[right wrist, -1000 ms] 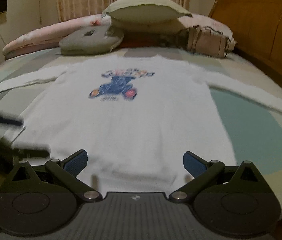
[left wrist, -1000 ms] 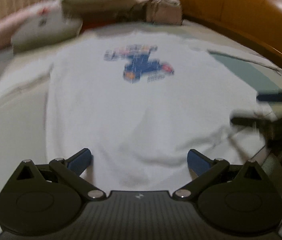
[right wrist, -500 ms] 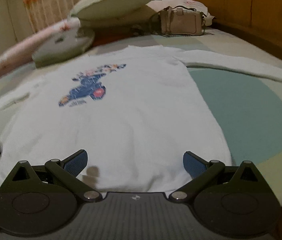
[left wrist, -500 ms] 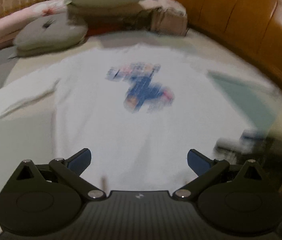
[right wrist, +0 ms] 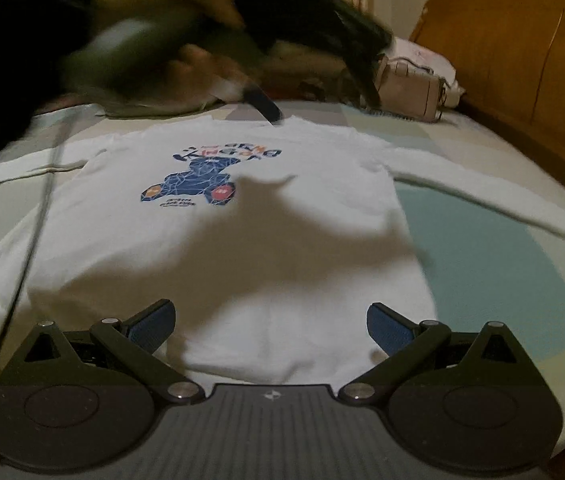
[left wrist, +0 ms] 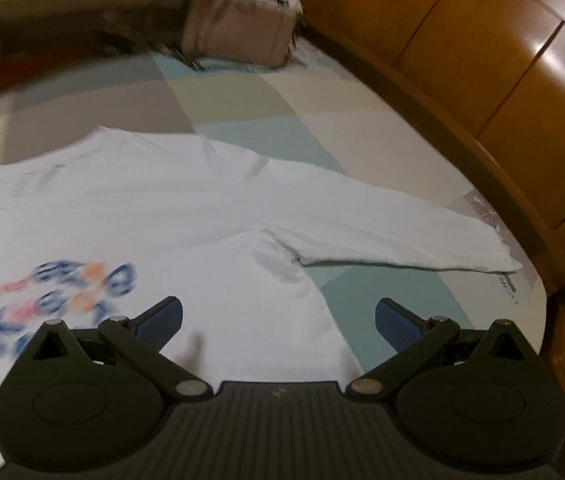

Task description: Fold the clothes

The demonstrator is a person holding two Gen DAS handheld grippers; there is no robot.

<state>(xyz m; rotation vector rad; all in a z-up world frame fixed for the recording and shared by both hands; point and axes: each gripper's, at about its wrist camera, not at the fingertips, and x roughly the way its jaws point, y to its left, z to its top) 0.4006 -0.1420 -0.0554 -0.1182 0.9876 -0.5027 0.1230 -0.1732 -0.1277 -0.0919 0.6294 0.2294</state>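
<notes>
You have a beige leather handbag [right wrist: 408, 86] lying near the curved orange-brown wooden headboard [left wrist: 494, 64], on a pastel patchwork bedsheet [left wrist: 242, 104].

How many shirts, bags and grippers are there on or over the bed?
White shirt: 1
Beige bag: 1
Grippers, left gripper and right gripper: 2
Total: 4

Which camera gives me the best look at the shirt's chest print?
Right wrist view: the blue bear graphic on the white long-sleeved shirt is sharp and whole. Left wrist view shows it blurred, partly behind the gripper.
</notes>
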